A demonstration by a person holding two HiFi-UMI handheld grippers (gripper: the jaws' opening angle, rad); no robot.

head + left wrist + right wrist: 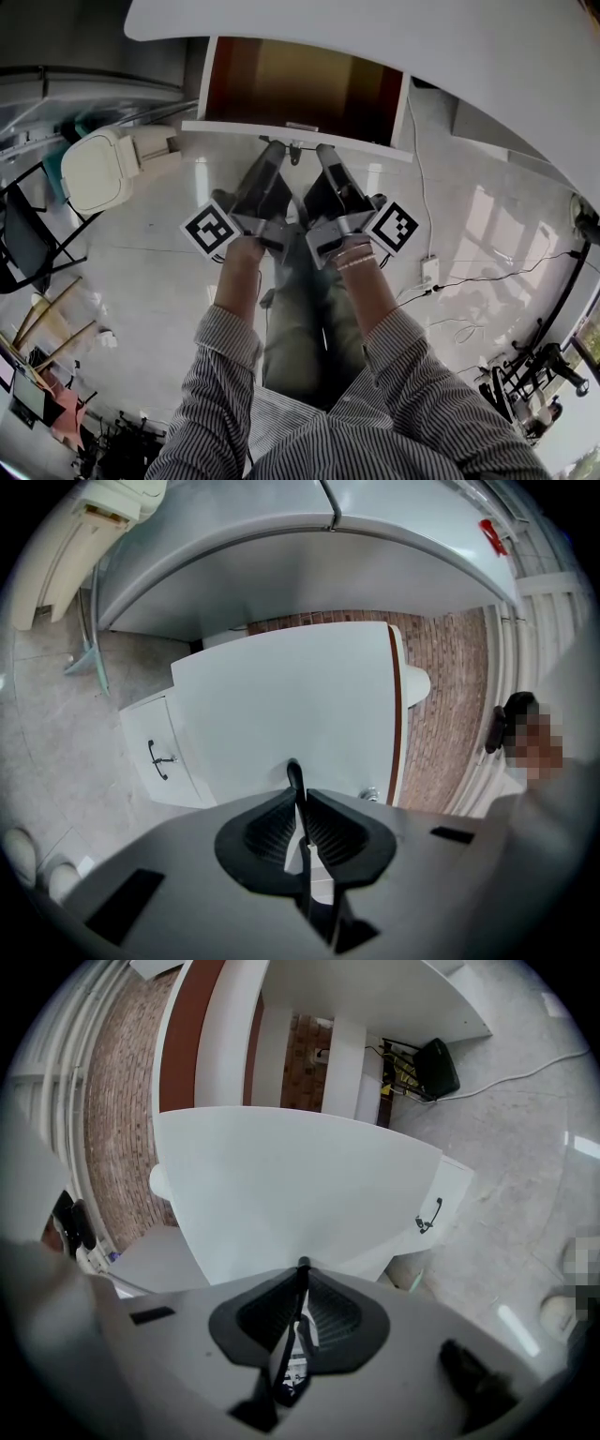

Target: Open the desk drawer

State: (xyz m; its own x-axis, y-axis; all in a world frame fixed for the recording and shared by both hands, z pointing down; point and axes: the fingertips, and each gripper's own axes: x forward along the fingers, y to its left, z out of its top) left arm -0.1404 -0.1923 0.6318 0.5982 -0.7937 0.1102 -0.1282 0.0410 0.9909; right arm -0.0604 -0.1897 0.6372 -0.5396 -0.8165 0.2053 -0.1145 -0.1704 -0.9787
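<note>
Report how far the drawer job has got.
Done: the drawer stands pulled out from under the desk, its brown inside open to view. In hand: the left gripper and the right gripper both have their jaws shut on the handle. Left: perhaps a little more pull, then letting go of the handle.

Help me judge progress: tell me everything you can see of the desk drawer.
The drawer is pulled out from under the white desk top. Its front panel is white; its inside looks like brown wood, and nothing shows in it. A thin dark handle sits mid-front, and the left tool and right tool are both shut on it.
</note>
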